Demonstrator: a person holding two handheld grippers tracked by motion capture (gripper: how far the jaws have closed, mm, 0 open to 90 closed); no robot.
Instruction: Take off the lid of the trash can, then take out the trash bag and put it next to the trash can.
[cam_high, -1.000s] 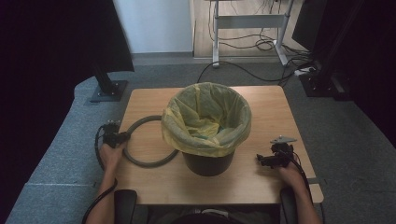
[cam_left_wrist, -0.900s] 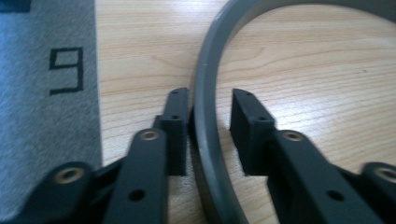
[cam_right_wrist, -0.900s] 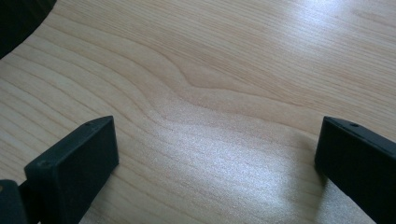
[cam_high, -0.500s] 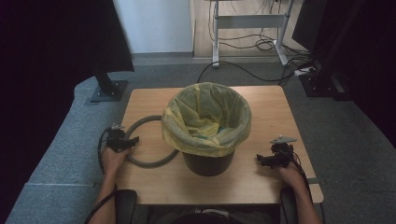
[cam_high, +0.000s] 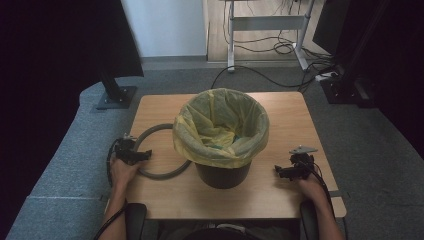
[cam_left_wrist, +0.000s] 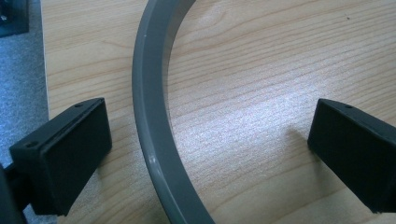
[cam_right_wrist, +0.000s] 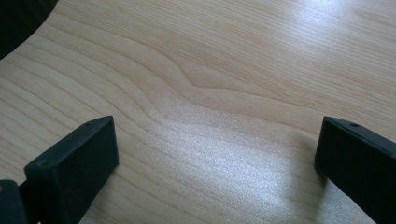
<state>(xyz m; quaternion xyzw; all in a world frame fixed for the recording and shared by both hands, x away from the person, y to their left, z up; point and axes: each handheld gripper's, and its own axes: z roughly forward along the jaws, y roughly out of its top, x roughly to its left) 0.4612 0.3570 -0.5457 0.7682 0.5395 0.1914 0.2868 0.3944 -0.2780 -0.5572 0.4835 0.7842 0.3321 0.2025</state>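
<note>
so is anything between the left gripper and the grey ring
Nothing visible. The left gripper has just been opening, and the grey ring lies flat on the table between its wide-apart jaws, nearer the left one, neither pad pressing on it. Only bare wood lies around it.

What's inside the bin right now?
The bin is lined with a yellow bag folded over its rim. Something small and bluish-green shows at the bottom. The bag's folds hide the rest of the bottom.
</note>
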